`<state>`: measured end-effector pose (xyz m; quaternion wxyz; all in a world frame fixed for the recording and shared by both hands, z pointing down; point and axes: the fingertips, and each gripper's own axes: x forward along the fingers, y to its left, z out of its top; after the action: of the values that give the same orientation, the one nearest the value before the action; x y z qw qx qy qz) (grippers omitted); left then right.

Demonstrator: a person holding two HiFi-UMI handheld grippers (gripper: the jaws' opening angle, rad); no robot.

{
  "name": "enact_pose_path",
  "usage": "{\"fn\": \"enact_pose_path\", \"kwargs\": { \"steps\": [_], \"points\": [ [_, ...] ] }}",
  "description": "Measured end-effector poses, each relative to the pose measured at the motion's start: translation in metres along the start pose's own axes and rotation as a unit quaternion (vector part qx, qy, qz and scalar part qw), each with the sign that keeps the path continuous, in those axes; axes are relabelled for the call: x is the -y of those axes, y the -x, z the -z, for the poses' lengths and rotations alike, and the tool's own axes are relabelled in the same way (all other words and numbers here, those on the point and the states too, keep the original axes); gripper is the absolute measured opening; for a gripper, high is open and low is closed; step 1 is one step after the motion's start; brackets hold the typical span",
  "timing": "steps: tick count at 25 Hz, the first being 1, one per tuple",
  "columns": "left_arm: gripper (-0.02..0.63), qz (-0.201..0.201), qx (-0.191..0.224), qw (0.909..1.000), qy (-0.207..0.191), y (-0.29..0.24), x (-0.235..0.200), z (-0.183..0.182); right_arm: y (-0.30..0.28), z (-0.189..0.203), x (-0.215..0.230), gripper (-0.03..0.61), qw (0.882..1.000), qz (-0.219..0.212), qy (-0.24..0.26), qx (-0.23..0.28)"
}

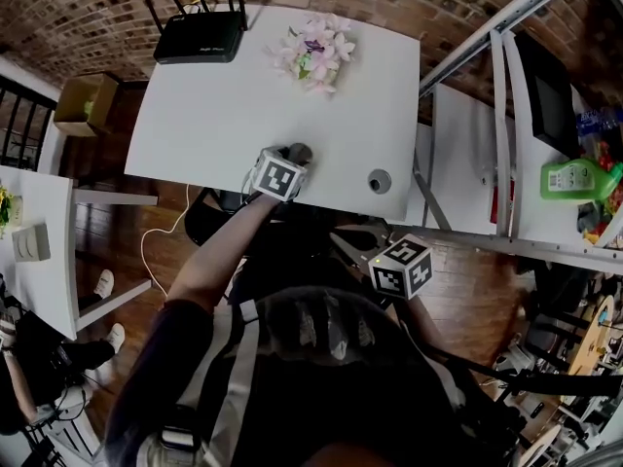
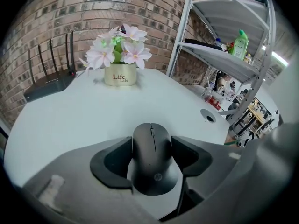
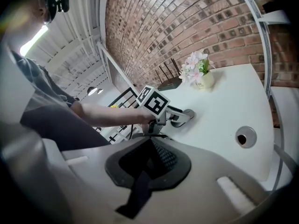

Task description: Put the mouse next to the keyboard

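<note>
Red-brown brick wall (image 2: 56, 13) behind a white rounded table top (image 1: 243, 105) with a round grey cable hole (image 1: 379, 180) near its front edge. Dark wood plank floor (image 1: 117, 224). Grey metal shelving rack (image 1: 499, 134) on the right, with a green plastic bottle (image 1: 579, 176) on one shelf. Second white table (image 1: 49, 300) at left. Brown cardboard box (image 1: 83, 103) on the floor near a black railing (image 1: 19, 115). At the table's far side: black router with antennas (image 1: 200, 35), pink-white flowers in a cream pot (image 2: 120, 55). Long ceiling strip light (image 3: 33, 40), lit.
</note>
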<state>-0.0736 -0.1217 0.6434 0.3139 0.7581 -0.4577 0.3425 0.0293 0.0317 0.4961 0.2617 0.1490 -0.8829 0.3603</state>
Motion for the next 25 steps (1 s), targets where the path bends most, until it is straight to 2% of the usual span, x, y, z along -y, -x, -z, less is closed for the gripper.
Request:
{"fn": "enact_pose_path", "kwargs": {
  "steps": [17,21,25],
  "points": [
    [0.275,-0.001,-0.006,0.9999,0.013,0.022,-0.058,0.019,-0.042,-0.015,-0.023,0.005,1.0,-0.001,-0.007,-0.006],
    [0.275,0.026,0.015,0.9988,0.037,0.025,-0.06,0.018,-0.048,-0.017,-0.027,0.005,1.0,0.001,-0.008,-0.006],
    [0.275,0.016,0.012,0.9986,0.05,0.031,-0.079,0.025,-0.055,-0.021,-0.031,0.005,1.0,-0.001,-0.008,-0.003]
  ]
}}
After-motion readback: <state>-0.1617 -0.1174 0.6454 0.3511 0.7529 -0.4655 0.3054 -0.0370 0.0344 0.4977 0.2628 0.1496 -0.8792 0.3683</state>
